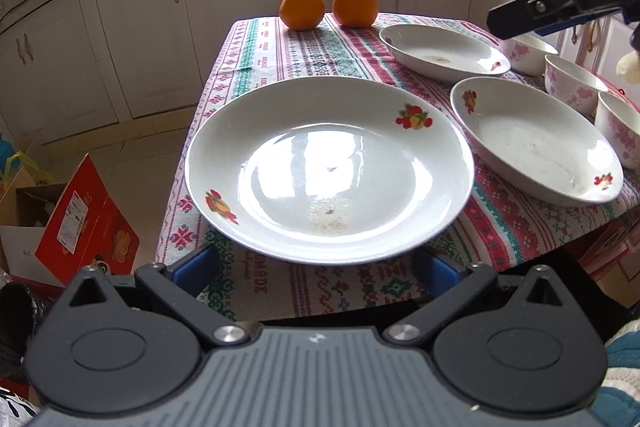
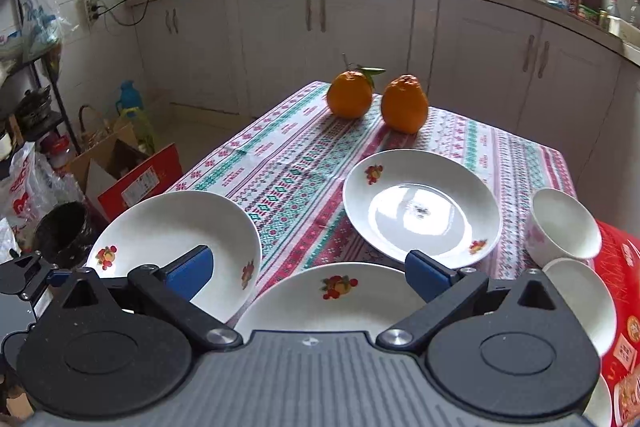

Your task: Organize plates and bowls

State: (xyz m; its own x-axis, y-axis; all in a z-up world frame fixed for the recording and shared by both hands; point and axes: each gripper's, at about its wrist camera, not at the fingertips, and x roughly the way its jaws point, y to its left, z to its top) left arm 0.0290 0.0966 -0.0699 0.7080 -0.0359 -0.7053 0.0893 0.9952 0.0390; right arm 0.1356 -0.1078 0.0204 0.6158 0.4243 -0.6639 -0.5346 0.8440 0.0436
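3 glossy round plates (image 2: 420,211), patterned woven cloth (image 2: 296,163).

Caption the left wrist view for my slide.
Open left gripper at the near rim of a fruit-print plate; two more plates, three floral bowls and two oranges beyond.

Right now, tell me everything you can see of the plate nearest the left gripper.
The nearest plate is white, glossy, ceramic-looking, round and shallow, with fruit motifs on its rim and small crumbs in the well. It sits upright at the near-left edge of the patterned tablecloth, overhanging slightly. The open left gripper flanks its near rim; contact is unclear.
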